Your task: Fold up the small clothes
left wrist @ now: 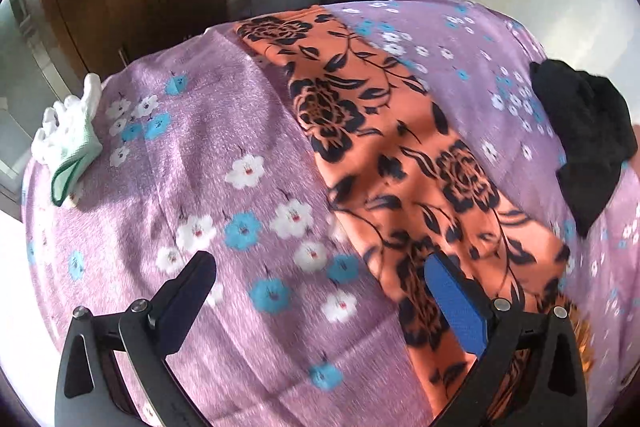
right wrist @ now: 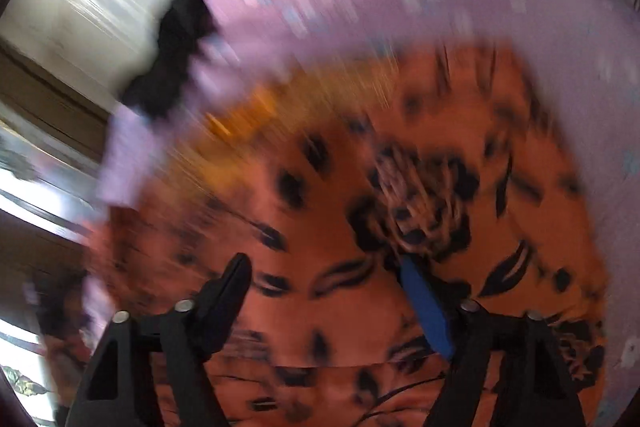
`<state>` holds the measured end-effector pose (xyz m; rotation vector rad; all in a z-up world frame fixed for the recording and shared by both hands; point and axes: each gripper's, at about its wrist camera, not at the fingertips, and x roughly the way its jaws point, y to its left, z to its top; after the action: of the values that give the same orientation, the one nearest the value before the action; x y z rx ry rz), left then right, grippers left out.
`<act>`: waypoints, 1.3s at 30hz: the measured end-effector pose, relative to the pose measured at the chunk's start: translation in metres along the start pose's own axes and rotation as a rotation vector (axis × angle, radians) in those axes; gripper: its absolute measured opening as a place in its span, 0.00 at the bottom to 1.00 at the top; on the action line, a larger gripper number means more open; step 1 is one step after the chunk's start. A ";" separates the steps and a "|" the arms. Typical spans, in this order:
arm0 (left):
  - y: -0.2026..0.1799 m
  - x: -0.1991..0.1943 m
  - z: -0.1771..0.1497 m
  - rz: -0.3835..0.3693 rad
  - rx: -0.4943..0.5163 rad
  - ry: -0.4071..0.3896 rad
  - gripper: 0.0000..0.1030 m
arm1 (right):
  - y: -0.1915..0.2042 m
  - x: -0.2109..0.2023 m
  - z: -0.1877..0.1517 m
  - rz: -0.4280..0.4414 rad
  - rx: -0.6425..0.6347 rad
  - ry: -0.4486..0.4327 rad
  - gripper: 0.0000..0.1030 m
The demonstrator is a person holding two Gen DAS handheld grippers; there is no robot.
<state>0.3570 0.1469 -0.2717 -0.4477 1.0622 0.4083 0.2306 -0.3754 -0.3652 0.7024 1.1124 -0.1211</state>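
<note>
Both tools spread wide above the orange floral cloth on the purple flowered sheet.

The orange floral cloth (left wrist: 384, 147) lies as a long strip on the purple flowered sheet (left wrist: 208, 155), its long axis running from near the left tool (left wrist: 320, 283) away toward the far edge of the sheet. The left tool is released, holding nothing, its blue finger over the cloth's near end and its black finger off the cloth, over bare sheet. The right tool (right wrist: 324, 291) is likewise released and sits over the cloth (right wrist: 400, 187); that view is heavily blurred, so contact cannot be told. It looks the better placed for a pinch at the near end. Well to one side of the cloth lies a black garment (left wrist: 584, 131); well to the other, a white and green glove (left wrist: 68, 143). Nothing blocks the cloth.
</note>
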 end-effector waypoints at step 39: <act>-0.003 0.006 0.065 -0.346 -0.042 -0.204 0.05 | 0.012 -0.018 0.000 0.015 -0.006 -0.137 0.74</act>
<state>0.4087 0.1799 -0.2501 -0.6021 0.7617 0.1642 0.2272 -0.3707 -0.3440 0.6869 0.9756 -0.1504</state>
